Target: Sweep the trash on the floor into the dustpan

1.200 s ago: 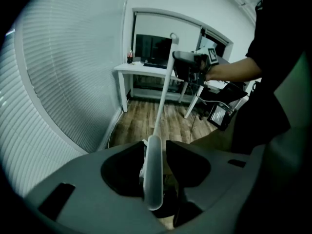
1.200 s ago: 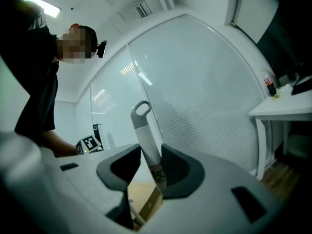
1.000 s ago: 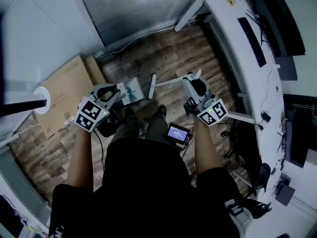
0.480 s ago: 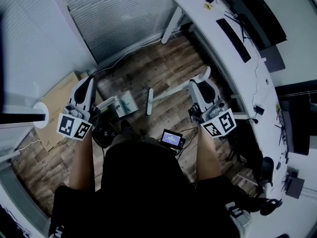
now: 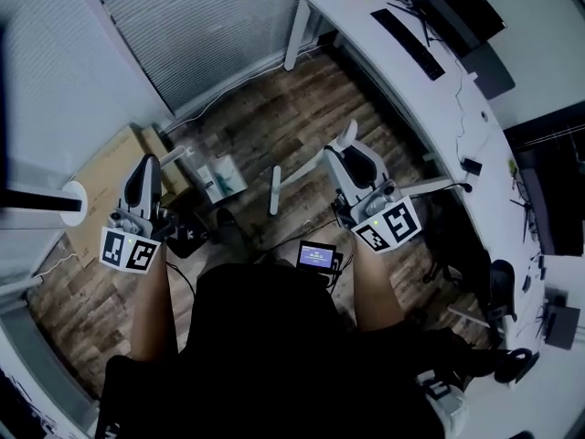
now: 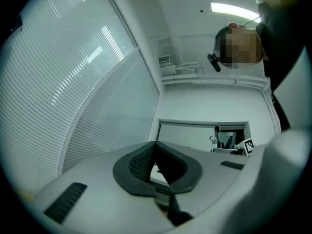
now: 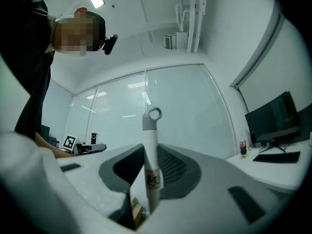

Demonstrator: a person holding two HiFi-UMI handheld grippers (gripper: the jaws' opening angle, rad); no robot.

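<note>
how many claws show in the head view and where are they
2. The left claw is at the picture's left, over the cardboard box, shut. The right claw is right of centre, closed on the white broom handle.

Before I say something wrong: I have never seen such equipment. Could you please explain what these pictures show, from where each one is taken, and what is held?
There is no robot here. A person stands and holds a two-jaw gripper in each hand. One picture comes from a camera on the person's head, looking down at the wooden floor. The other two come from cameras that ride on the grippers and look along their jaws. The right gripper is closed on a white broom handle; the broom's head shows lower down, in front of the person. The left gripper is shut and empty. On the floor near it lies what looks like the dustpan, beside a cardboard box. A desk stands on the right. I cannot make out any trash.
</note>
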